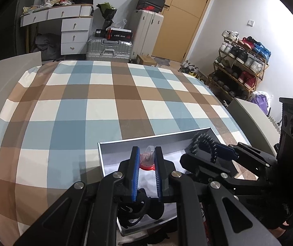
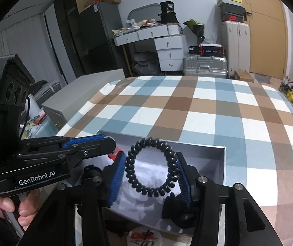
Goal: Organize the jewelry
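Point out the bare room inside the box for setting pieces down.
The grey box's white lining is bare along its far wall and right-hand corner. The near side is crowded: left gripper pinching a red-and-clear piece, right gripper around the black coiled bracelet.

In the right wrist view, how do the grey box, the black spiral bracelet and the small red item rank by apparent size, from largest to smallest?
1. grey box
2. black spiral bracelet, between the right gripper fingers, so it looks enlarged by nearness
3. small red item, mostly hidden behind the left gripper
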The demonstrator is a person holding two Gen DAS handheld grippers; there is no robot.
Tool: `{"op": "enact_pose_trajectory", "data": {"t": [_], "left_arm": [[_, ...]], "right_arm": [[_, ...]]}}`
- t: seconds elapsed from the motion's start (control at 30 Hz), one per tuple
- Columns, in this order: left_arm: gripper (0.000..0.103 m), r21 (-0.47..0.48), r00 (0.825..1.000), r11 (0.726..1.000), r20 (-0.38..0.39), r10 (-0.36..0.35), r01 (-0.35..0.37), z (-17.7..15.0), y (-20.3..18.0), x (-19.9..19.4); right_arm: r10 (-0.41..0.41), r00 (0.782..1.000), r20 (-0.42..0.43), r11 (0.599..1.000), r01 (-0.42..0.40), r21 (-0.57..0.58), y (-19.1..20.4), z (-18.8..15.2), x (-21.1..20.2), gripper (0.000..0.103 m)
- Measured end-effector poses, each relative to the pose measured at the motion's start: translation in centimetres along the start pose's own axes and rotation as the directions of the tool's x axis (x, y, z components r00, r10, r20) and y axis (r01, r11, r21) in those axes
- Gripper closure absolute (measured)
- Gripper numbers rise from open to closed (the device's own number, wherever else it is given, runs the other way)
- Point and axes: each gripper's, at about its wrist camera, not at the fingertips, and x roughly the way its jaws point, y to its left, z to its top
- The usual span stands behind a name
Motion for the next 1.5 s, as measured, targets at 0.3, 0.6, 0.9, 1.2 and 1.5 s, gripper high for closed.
{"op": "enact_pose_trajectory", "data": {"t": [0.3, 0.6, 0.9, 1.2, 1.5], "left_arm": [[0.057, 0.000, 0.999, 1.000, 0.037, 0.022, -0.022, 0.1, 0.1, -0.9], [0.056, 0.018, 0.996, 0.998, 0.068, 0.056, -0.058, 0.1, -0.7, -2.5], [0.045, 0.026, 0.990, 0.996, 0.109, 0.086, -0.089, -0.4, -1.7, -4.7], [0.035, 0.032, 0.979, 0.991, 0.166, 0.120, -0.127, -1.3, -2.8, -7.2], [0.018, 0.023, 0.949, 0.981, 0.262, 0.178, -0.191, -3.0, -3.5, -9.5]], "right_arm": [[-0.006, 0.999, 0.052, 1.000, 0.007, -0.007, -0.2, -0.1, -1.6, 0.028], [-0.052, 0.991, 0.123, 0.998, 0.054, -0.013, -0.1, -0.2, -4.8, 0.020], [-0.071, 0.981, 0.178, 0.997, 0.077, -0.025, 0.8, -0.5, -8.2, 0.014], [-0.082, 0.963, 0.257, 0.990, 0.108, -0.092, 2.8, -1.3, -12.1, 0.007], [-0.101, 0.934, 0.341, 0.984, 0.145, -0.105, 3.8, -3.9, -15.6, 0.000]]}}
